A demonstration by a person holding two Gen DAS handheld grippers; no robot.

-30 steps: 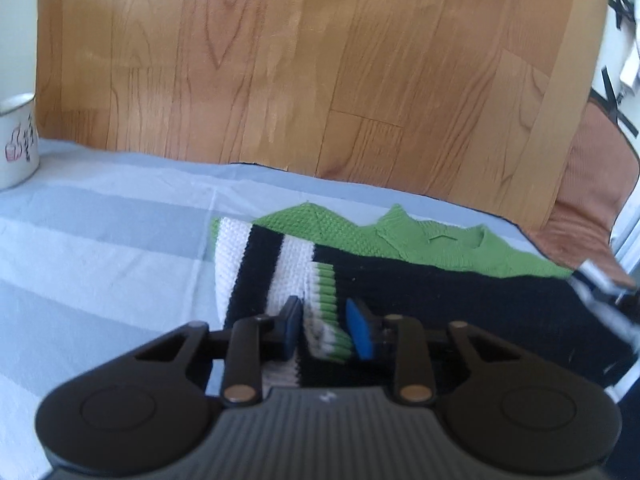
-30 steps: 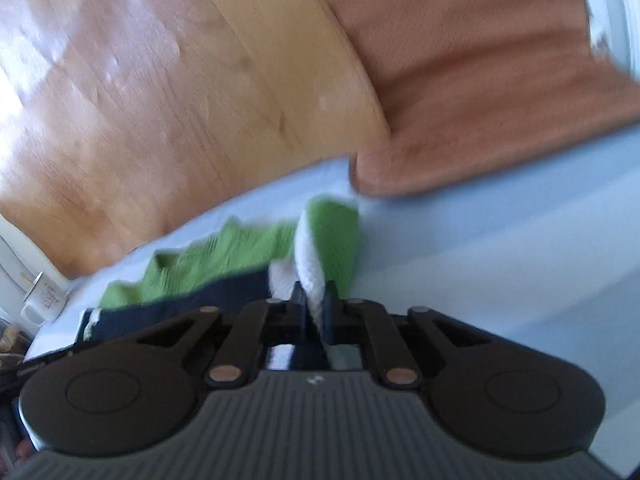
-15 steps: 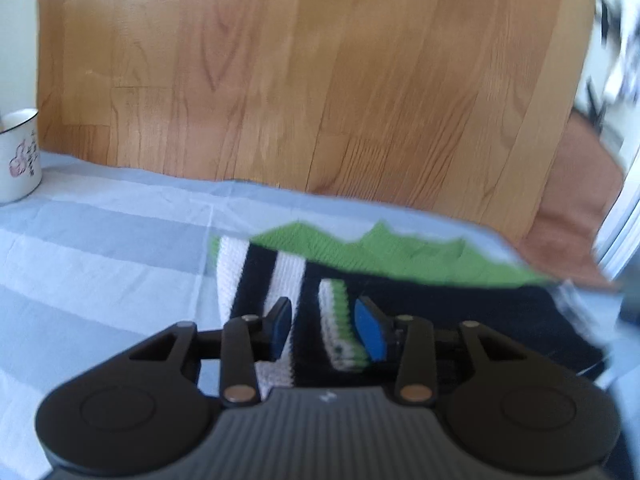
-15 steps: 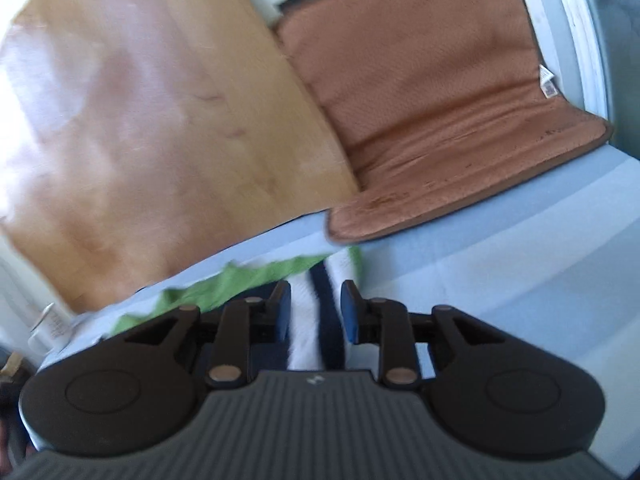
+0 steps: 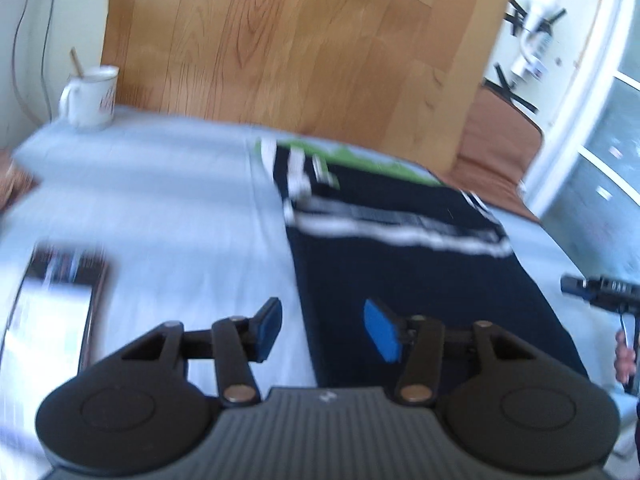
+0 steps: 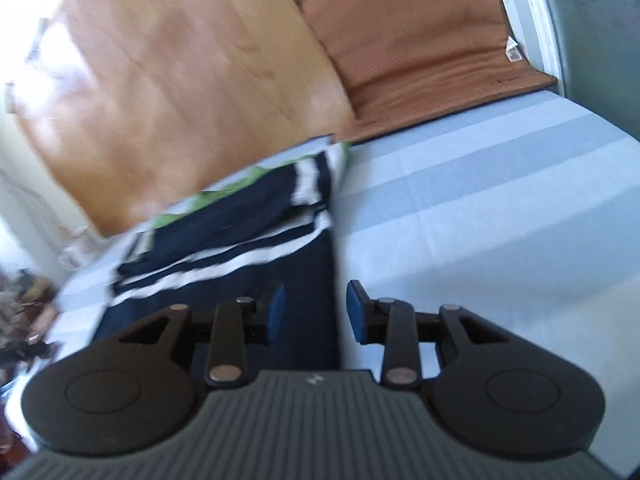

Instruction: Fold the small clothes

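A small navy sweater (image 5: pixel 420 276) with white stripes and a green collar lies flat on the blue striped sheet (image 5: pixel 180 208), sleeves folded in over its upper part. My left gripper (image 5: pixel 322 334) is open and empty, hovering over the sweater's left edge near its hem. My right gripper (image 6: pixel 316 312) is open and empty over the sweater's (image 6: pixel 256 248) right edge near the hem. The right gripper also shows at the right edge of the left wrist view (image 5: pixel 600 292).
A white mug (image 5: pixel 90 96) stands at the far left of the sheet. A phone or tablet (image 5: pixel 52 312) lies at the left. A wooden board (image 5: pixel 296 48) and a brown cushion (image 6: pixel 420 44) lean at the back.
Both grippers let go of the folded-in sleeves, opened and pulled back toward the hem. The sleeves now lie across the sweater's upper part.
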